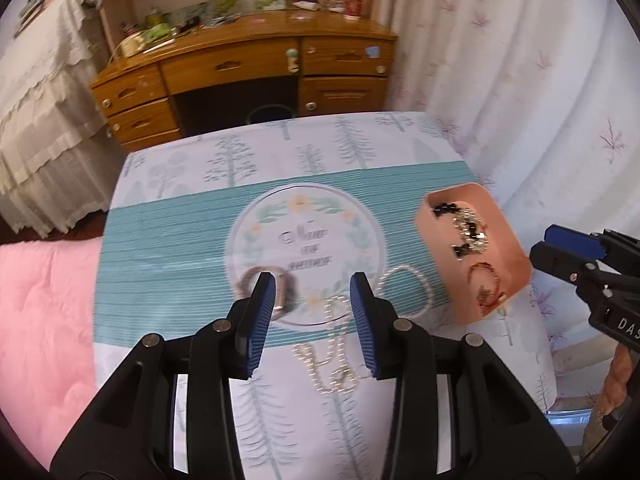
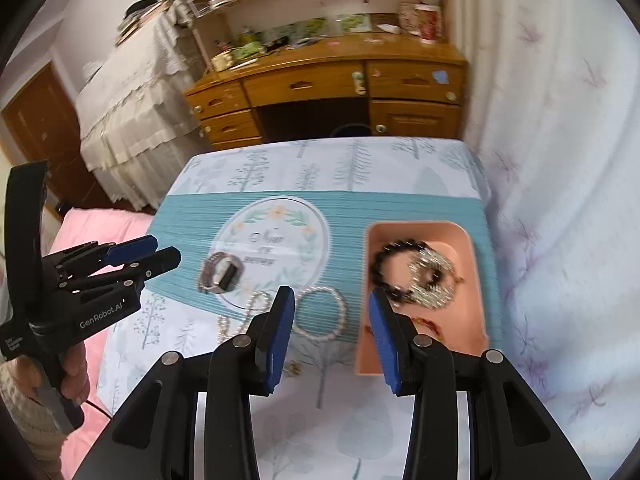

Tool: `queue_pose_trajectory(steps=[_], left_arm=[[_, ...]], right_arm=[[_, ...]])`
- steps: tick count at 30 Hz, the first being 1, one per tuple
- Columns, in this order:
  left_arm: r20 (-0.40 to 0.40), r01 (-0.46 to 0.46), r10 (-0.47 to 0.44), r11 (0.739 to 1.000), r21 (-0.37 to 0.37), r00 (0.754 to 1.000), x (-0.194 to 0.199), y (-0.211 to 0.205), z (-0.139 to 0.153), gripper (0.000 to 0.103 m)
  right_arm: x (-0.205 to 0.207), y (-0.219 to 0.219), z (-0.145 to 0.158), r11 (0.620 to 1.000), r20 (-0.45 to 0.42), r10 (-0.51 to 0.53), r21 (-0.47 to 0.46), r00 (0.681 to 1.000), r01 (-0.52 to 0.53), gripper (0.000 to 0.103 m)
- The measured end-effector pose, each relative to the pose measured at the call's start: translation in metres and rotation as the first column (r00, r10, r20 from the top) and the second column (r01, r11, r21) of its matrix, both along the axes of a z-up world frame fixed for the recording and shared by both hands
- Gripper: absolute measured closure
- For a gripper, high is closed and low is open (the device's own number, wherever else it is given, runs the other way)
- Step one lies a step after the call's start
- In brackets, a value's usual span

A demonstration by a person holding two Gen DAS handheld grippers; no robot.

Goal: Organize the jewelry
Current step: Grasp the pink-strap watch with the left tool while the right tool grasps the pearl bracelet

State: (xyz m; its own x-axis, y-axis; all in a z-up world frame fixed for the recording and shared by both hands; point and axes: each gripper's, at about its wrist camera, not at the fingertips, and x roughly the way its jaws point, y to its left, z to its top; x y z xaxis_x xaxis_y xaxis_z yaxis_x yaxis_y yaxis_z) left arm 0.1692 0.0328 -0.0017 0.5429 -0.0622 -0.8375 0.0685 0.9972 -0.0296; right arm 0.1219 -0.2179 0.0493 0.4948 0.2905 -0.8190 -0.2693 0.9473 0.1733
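From the left wrist camera, the left gripper [image 1: 313, 296] hangs above the tree-printed tablecloth [image 1: 280, 152] with its blue pads apart and nothing between them. Below it on the cloth lie a wristwatch [image 1: 288, 292], partly hidden behind the left pad, and a pearl necklace [image 1: 404, 292] looping toward the near edge. To the right sits a pink tray [image 1: 508, 236] holding a black bead bracelet [image 1: 446, 210], a sparkly silver piece [image 1: 472, 232] and a red bracelet [image 1: 486, 284]. The right gripper [image 1: 556, 246] enters at the far right. From the right wrist camera, the right gripper [image 2: 331, 308] also stands spread and empty above the cloth, the necklace [image 2: 320, 312] and tray [image 2: 476, 248] below it. The watch [image 2: 222, 272] lies left of the necklace, and the left gripper [image 2: 164, 252], held in a hand [image 2: 74, 376], hovers empty at the left.
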Motion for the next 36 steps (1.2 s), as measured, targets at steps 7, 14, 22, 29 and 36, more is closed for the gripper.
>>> queue_pose_trajectory(steps=[7, 14, 22, 29, 36], left_arm=[[-0.059, -0.079, 0.077, 0.997, -0.025, 0.995, 0.001, 0.056, -0.025, 0.067], [-0.145, -0.118, 0.109, 0.991, -0.06, 0.983, 0.016, 0.079, -0.074, 0.067], [-0.192, -0.12, 0.104, 0.99, -0.07, 0.976, 0.045, 0.077, -0.111, 0.067], [-0.255, -0.167, 0.138, 0.981, -0.096, 0.957, 0.067, 0.089, -0.138, 0.067], [-0.282, -0.178, 0.146, 0.98, -0.092, 0.948, 0.076, 0.094, -0.151, 0.068]], right_arm=[[0.016, 0.057, -0.008, 0.997, -0.066, 0.08, 0.001, 0.995, -0.08, 0.064], [0.039, 0.096, -0.068, 0.994, -0.208, 0.105, -0.02, 0.972, -0.112, 0.064], [0.063, 0.108, -0.129, 0.992, -0.301, 0.075, -0.077, 0.951, -0.102, 0.071], [0.081, 0.113, -0.165, 0.987, -0.341, 0.033, -0.139, 0.939, -0.085, 0.078], [0.091, 0.117, -0.183, 0.981, -0.35, 0.014, -0.176, 0.937, -0.08, 0.082]])
